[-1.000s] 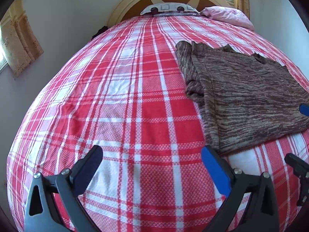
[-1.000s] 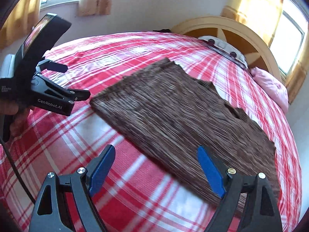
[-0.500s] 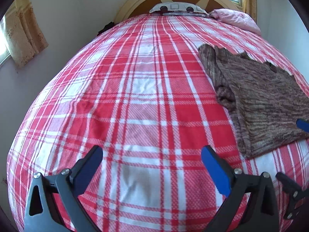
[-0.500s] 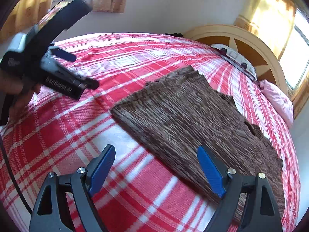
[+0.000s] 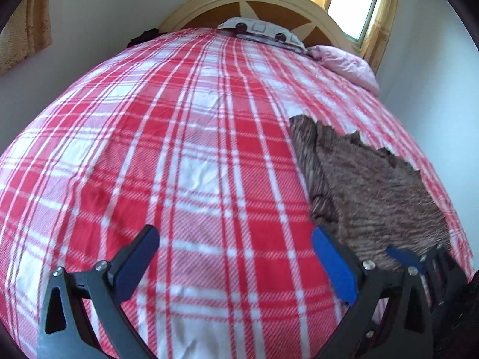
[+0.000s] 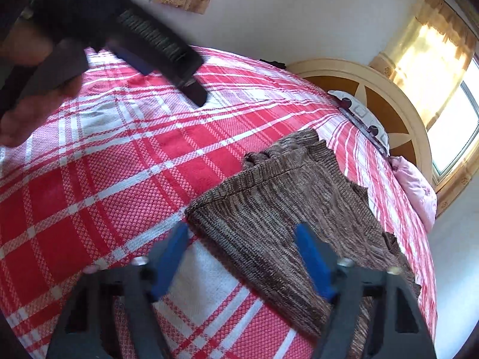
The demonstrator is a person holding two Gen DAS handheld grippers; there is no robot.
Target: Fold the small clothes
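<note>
- Two grippers, left [image 5: 236, 257] and right [image 6: 242, 257], hold jaws released, grasping nothing.
- Sweater [image 6: 287, 209] lies flat on bed [image 5: 179, 149], partly folded.
- Next: right gripper likely pinches sweater's near hem.

The left wrist camera looks low along the red plaid bedspread [image 5: 185, 161] toward the headboard [image 5: 254, 3]. The right wrist camera sits close above the brown knit top [image 6: 284, 209], angled toward the same headboard [image 6: 386, 89]. Both share bedspread, top and headboard.
</note>
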